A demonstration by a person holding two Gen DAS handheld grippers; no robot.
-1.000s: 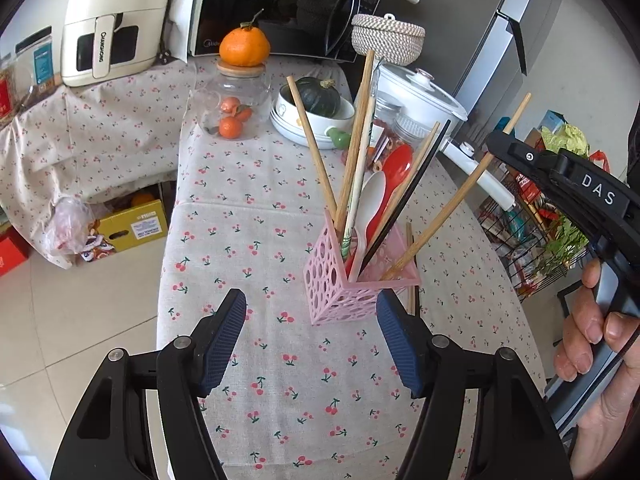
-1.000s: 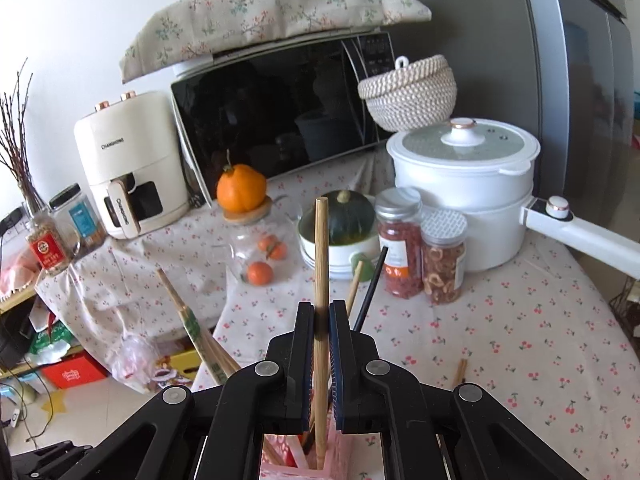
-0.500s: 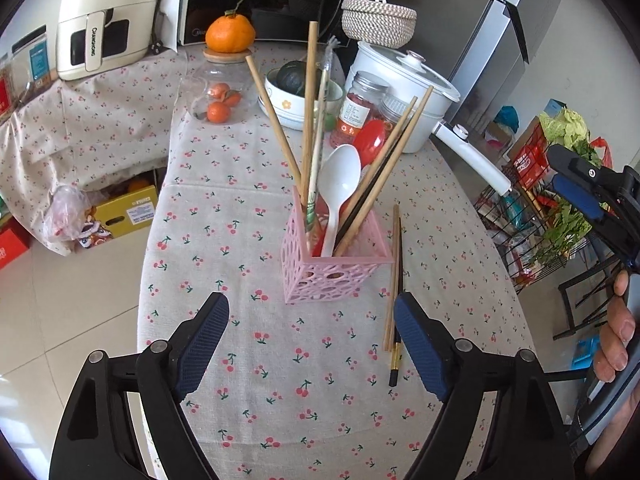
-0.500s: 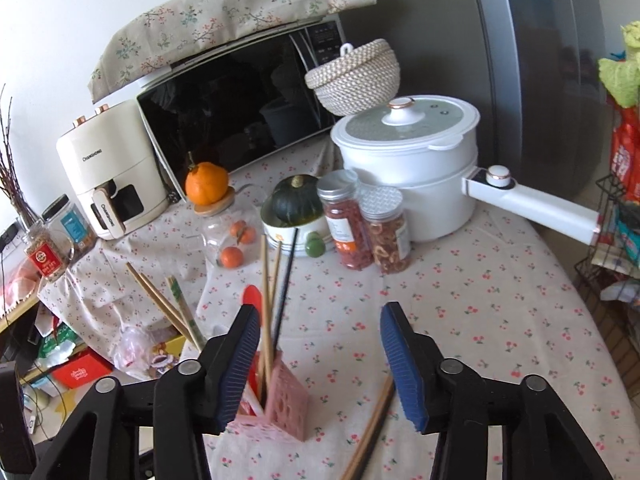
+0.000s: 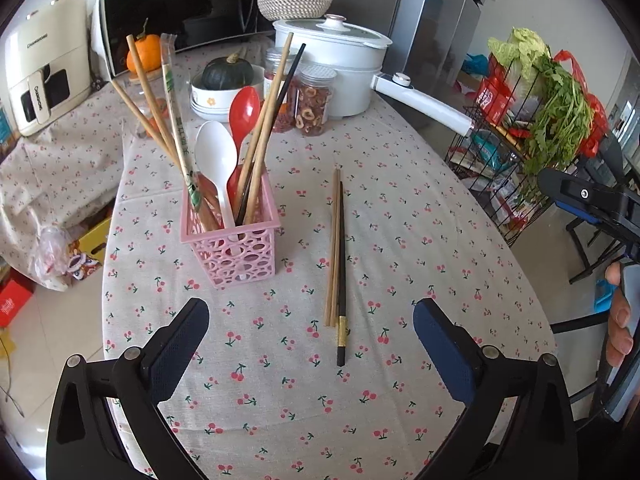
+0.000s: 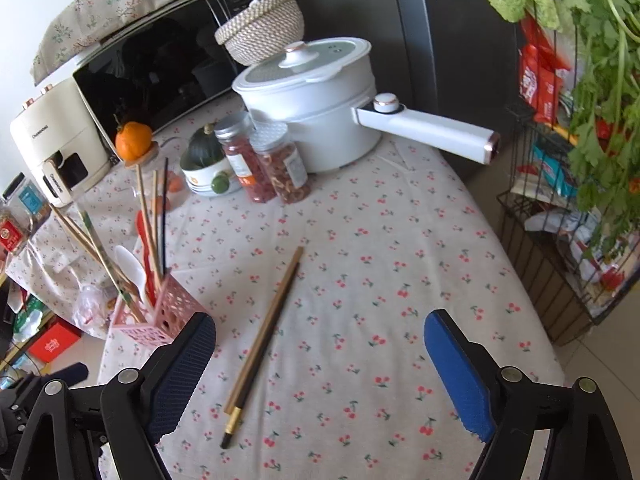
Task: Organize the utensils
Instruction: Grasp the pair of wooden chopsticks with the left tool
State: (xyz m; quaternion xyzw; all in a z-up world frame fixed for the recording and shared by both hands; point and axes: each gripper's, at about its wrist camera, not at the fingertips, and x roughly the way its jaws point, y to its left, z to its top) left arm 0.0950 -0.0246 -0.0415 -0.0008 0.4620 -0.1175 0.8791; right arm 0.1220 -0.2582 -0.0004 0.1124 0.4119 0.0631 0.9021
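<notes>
Now the right gripper [image 6: 320, 364] hangs empty with its jaws spread wide; a second ago it was clamped on a wooden chopstick above the pink basket [image 5: 236, 248]. That stick now stands in the basket with the other chopsticks, the white spoon [image 5: 218, 160] and the red spoon [image 5: 244, 110], so one more utensil is put away. Both cameras have pulled back from the basket, and the left gripper [image 5: 312, 340] is likewise wide open, holding nothing. Still left on the cherry-print tablecloth [image 5: 400, 220], just right of the basket, lie the remaining chopsticks [image 5: 337, 256]: pale wooden ones touching a dark one, side by side. Those look like the next pick, and the right gripper already hovers near them.
</notes>
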